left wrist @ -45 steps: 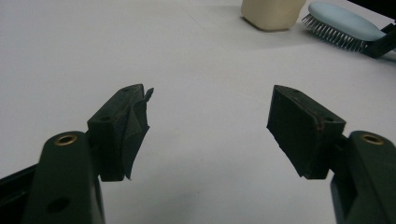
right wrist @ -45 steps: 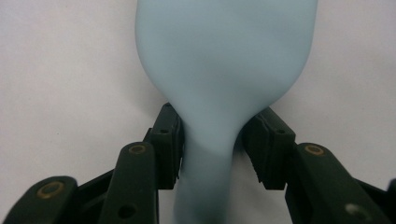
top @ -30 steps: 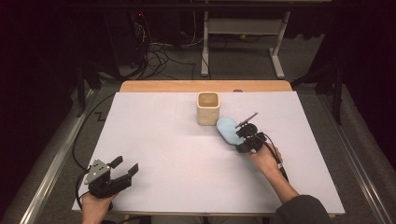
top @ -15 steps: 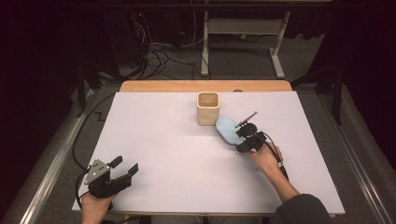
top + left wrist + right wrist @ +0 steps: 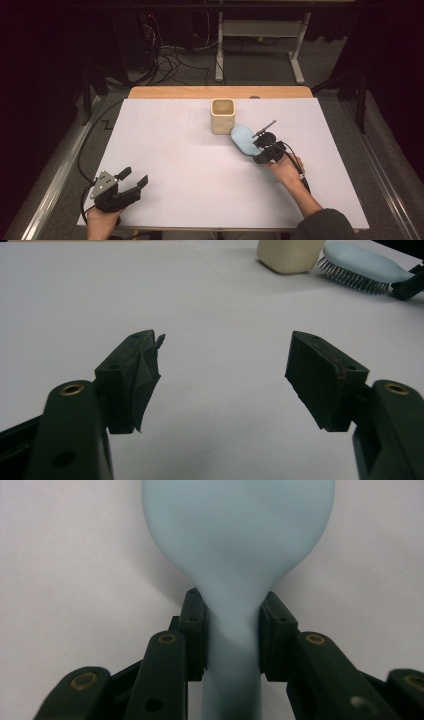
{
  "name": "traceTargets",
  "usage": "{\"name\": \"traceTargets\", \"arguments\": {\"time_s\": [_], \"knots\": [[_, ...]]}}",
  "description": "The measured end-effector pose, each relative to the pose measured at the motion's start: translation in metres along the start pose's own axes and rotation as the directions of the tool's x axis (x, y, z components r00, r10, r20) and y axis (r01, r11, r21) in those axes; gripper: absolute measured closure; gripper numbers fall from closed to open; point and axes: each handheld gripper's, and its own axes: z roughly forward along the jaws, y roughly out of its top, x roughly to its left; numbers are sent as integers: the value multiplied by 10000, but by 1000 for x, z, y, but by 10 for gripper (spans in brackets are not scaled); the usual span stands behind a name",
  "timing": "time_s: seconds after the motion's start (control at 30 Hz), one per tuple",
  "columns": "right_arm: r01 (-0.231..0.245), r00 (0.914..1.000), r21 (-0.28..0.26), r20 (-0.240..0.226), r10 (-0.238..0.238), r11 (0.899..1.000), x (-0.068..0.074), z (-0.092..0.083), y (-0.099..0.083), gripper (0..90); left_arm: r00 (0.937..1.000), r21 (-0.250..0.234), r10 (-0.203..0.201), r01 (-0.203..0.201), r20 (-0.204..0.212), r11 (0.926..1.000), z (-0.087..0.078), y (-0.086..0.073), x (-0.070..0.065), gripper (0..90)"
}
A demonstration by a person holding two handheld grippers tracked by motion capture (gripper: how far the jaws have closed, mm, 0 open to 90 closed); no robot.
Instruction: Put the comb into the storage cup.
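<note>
Right hand-held gripper (image 5: 232, 630) is clamping the handle of the pale blue plastic hairbrush (image 5: 243, 139) lying on the white surface (image 5: 170, 150) beside the cream square cup (image 5: 222, 115), so grabbing's done and dropping it in is looking like what's left, left hand-held gripper (image 5: 225, 375) idling wide open.

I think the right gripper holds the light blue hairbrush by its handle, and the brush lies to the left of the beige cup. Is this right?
Not quite. The right gripper does clamp the light blue hairbrush by its handle, but the high view shows the brush to the right of the beige cup, not the left.
</note>
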Motion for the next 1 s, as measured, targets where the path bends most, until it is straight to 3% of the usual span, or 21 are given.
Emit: {"name": "traceTargets", "arguments": {"time_s": [0.77,1.0], "knots": [[-58,9995,-69,-298,56,10000,-2,-5,-3,706,9997,176,-208,209,-87,9996,-1,2,0,275],[-12,9994,-143,-343,7,9999,-3,-8,-7,705,9991,499,-408,403,106,9979,1,3,0,268]]}}
